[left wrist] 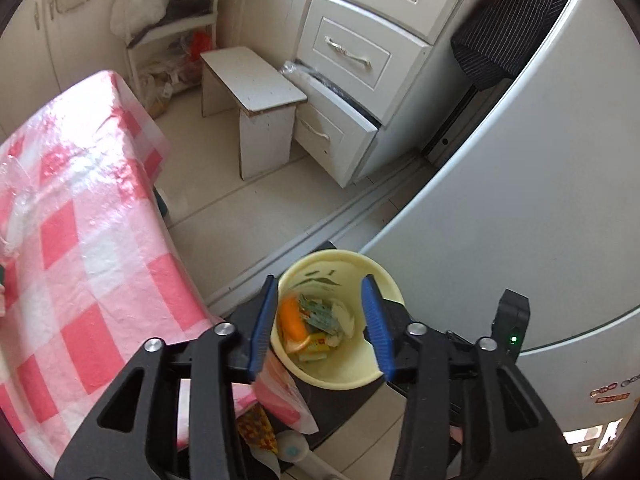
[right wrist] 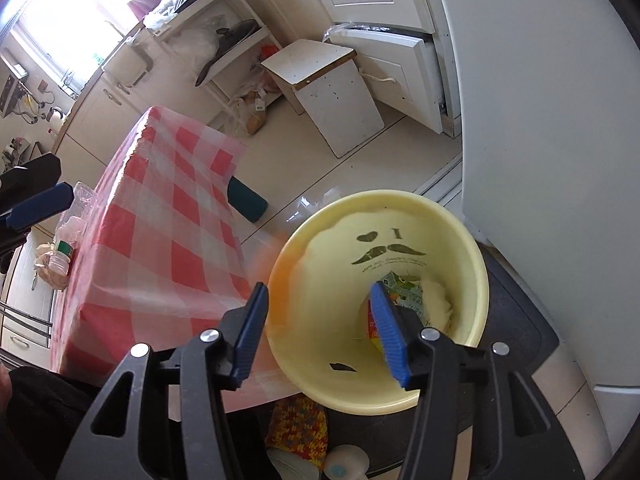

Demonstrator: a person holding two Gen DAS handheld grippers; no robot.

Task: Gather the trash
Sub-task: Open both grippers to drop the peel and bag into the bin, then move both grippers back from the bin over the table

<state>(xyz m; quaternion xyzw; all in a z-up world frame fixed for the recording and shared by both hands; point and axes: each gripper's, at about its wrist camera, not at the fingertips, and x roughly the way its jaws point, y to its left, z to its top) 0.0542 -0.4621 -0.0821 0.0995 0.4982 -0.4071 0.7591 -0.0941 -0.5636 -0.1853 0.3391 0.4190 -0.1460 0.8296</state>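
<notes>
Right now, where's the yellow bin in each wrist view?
Left wrist: yellow bin sits bottom centre, framed between the open left tool's fingers, trash inside.
Right wrist: bin fills lower centre-right, below the open right tool.
Shared landmark: the white stool near the drawers.

Bin on floor between table and fridge, both grippers above it.

Trash bin [right wrist: 472,280] sits on a mat [right wrist: 520,344], table [right wrist: 168,216] to its left, fridge [left wrist: 520,200] to its right. Peel [left wrist: 294,320] and wrappers [left wrist: 320,314] lie in the bin bottom. Right gripper [right wrist: 320,332] hangs over the bin's near rim, one finger inside. Left gripper [left wrist: 320,324] hangs directly above the opening. Stool [left wrist: 256,92] stands beyond the table, drawer unit [left wrist: 360,56] just right of it, shelf rack [left wrist: 172,20] behind. Bottle [right wrist: 62,256] stands on the table's far-left edge.
</notes>
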